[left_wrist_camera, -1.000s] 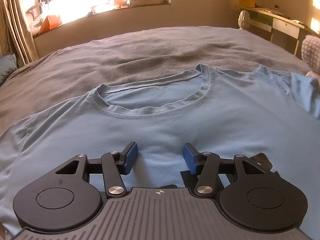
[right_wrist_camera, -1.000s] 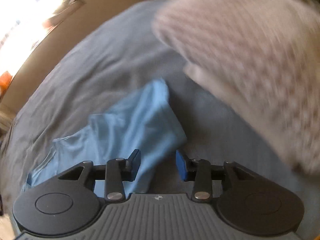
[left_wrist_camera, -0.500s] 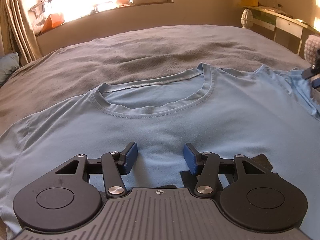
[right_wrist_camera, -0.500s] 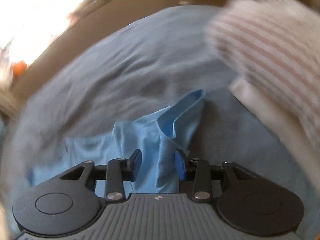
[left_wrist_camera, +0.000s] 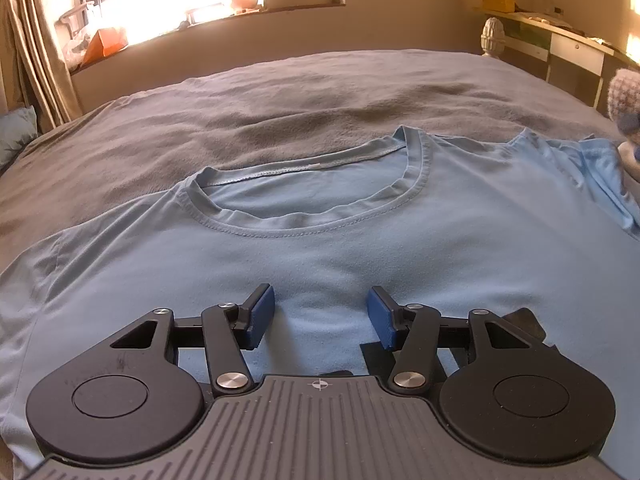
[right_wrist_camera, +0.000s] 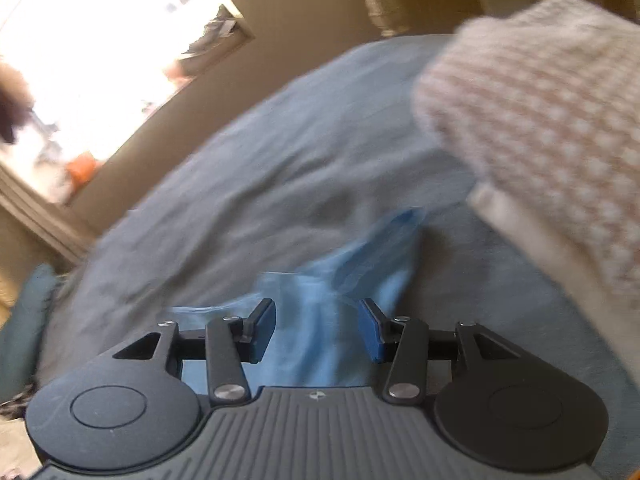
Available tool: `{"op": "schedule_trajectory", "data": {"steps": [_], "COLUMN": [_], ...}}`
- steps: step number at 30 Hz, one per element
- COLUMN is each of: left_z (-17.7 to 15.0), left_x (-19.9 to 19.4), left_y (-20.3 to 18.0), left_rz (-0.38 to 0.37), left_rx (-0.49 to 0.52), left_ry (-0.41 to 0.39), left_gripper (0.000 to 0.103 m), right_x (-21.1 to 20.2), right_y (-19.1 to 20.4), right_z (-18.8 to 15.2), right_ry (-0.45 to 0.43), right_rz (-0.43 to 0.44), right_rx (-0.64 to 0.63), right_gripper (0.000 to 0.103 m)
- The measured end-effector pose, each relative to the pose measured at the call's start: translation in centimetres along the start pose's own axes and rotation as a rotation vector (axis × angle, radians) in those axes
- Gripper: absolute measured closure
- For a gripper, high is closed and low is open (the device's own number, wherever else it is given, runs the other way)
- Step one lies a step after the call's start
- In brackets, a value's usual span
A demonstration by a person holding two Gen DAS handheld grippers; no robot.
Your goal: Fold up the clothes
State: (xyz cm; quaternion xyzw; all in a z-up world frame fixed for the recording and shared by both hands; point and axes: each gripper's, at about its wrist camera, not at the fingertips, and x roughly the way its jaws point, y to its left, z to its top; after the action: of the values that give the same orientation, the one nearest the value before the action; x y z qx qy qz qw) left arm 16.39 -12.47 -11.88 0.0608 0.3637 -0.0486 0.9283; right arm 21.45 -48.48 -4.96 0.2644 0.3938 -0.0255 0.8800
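A light blue t-shirt (left_wrist_camera: 400,240) lies face up on the bed, its round collar (left_wrist_camera: 304,224) toward the far side. My left gripper (left_wrist_camera: 320,304) hovers over the chest just below the collar, open, with only flat cloth beneath the jaws. In the right wrist view, the shirt's rumpled short sleeve (right_wrist_camera: 376,252) runs from between the jaws of my right gripper (right_wrist_camera: 316,316) out to the upper right. Those jaws stand apart and the blue pads do not press on the cloth. This view is blurred by motion.
A grey blanket (left_wrist_camera: 280,120) covers the wide bed. A person's knitted sleeve (right_wrist_camera: 540,120) fills the right wrist view's upper right and shows as the knitted sleeve (left_wrist_camera: 626,92) at the left wrist view's right edge. A desk (left_wrist_camera: 568,44), a cluttered windowsill (left_wrist_camera: 240,20) and a curtain (left_wrist_camera: 28,40) stand behind.
The right gripper has swung and rolled over the sleeve, and its jaws stand a little wider. The sleeve has bunched up between them. The left gripper has kept still.
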Motion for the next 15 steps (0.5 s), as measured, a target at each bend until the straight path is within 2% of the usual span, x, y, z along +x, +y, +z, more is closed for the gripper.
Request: {"op": "schedule_trajectory", "data": {"steps": [2,4,6,8,15], "left_z": [0.0,0.0,0.1,0.1,0.1], "left_x": [0.0,0.0,0.0,0.0,0.1], "left_y": [-0.1,-0.1,-0.2,-0.2,-0.3], "left_rz": [0.002,0.003,0.004,0.004,0.009], "left_rx": [0.001,0.001,0.001,0.001,0.003], "left_ry": [-0.001,0.000,0.003,0.005,0.004], "left_gripper": [0.051,0.051,0.051,0.051,0.051], "right_x": [1.0,1.8,2.3,2.8,1.6], "right_y": [-1.2,-2.3,-2.9,-2.7,2.0], "right_z": [-0.4,-0.9,-1.4,-1.6,-1.6], "right_ry": [0.027,0.039,0.038,0.037,0.010], "right_rz": [-0.030,-0.019,0.000,0.014,0.081], "right_rx": [0.038,0.099,0.133,0.133,-0.066], "right_gripper": [0.058,0.061,0.072,0.080,0.079]}}
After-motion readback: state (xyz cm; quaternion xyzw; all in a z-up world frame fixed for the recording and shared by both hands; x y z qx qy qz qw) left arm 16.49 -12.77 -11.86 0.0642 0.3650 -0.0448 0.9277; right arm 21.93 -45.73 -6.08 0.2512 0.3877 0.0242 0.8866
